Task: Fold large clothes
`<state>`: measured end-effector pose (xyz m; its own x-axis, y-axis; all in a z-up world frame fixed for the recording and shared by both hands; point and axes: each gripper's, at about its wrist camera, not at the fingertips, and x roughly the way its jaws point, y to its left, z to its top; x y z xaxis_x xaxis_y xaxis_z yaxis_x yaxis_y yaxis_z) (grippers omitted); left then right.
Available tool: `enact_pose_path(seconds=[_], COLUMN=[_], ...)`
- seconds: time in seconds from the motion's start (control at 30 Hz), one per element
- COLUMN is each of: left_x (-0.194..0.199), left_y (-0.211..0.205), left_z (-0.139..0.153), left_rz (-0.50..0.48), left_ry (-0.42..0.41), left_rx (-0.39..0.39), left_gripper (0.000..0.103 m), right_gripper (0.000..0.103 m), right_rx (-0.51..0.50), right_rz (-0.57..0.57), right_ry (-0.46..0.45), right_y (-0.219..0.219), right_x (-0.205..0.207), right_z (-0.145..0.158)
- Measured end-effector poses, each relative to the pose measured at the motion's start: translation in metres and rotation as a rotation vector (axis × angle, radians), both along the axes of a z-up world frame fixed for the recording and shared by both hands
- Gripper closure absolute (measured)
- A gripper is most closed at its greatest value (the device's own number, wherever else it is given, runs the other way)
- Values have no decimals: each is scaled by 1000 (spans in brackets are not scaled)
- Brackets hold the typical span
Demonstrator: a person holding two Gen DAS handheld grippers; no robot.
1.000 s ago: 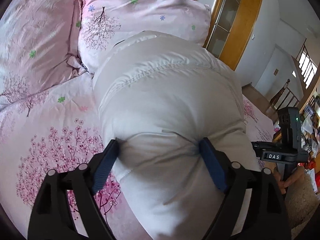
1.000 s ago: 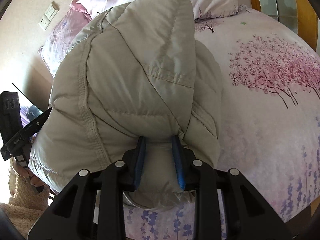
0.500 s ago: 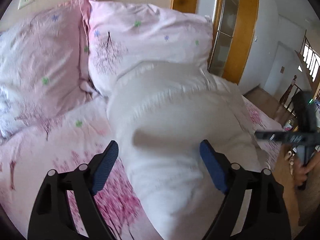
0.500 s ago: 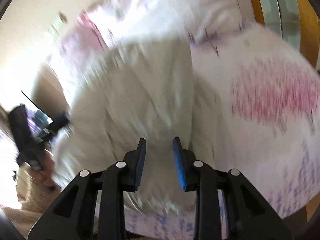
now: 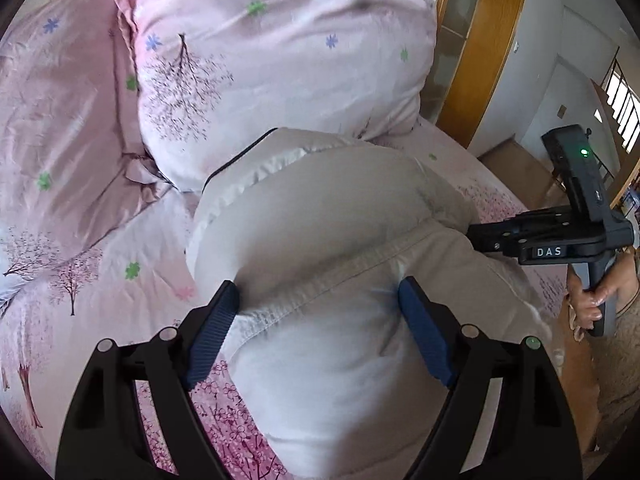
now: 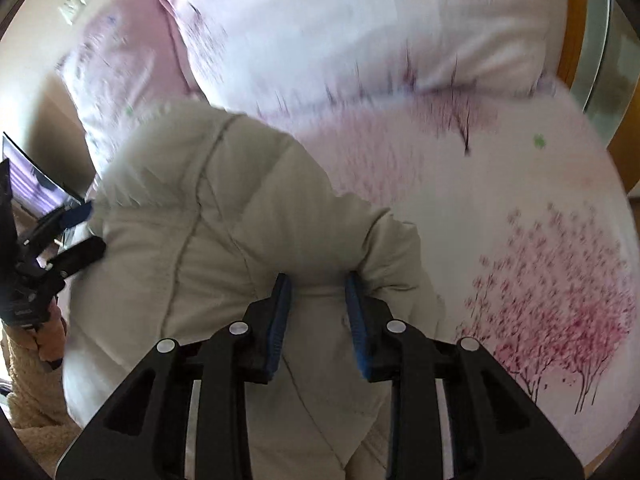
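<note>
A bulky pale grey-white padded jacket (image 5: pixel 328 240) lies bunched on the pink blossom-print bed (image 5: pixel 80 264). My left gripper (image 5: pixel 320 312) stands wide open, its blue pads either side of a thick fold of the jacket, touching it. My right gripper (image 6: pixel 318 304) has its jaws narrowly apart with jacket fabric (image 6: pixel 224 216) bunched between the blue pads. In the left wrist view the right gripper (image 5: pixel 560 240) sits at the jacket's right edge. In the right wrist view the left gripper (image 6: pixel 60 240) sits at its left edge.
Two pink floral pillows (image 5: pixel 280 52) lie at the head of the bed, just behind the jacket. A wooden door frame (image 5: pixel 476 40) stands beyond the bed's far right side. A wall socket (image 6: pixel 76 4) is on the wall behind the pillows.
The jacket has been pushed further up the bed toward the pillows. Both grippers moved forward with it. The left jaws stay wide and the right jaws stay narrow.
</note>
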<state>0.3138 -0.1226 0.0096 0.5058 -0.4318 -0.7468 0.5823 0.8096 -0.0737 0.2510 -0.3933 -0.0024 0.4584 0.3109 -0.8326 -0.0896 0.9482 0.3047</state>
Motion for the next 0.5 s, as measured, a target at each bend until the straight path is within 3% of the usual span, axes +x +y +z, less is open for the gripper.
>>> enact_pose_path(seconds=[0.23, 0.37, 0.5], left_x=[4, -16, -51], left_y=[-11, 6, 27], left_z=[-14, -1, 15], left_rz=[34, 41, 22], left_ry=[-27, -45, -68], left_rx=[44, -3, -59], left_gripper=[19, 21, 22], right_gripper=[75, 72, 62], right_rx=[48, -31, 22], right_rz=[-5, -15, -38], right_ry=[72, -11, -130], right_y=[-7, -3, -3], right_x=[10, -14, -61], right_z=[-28, -5, 24])
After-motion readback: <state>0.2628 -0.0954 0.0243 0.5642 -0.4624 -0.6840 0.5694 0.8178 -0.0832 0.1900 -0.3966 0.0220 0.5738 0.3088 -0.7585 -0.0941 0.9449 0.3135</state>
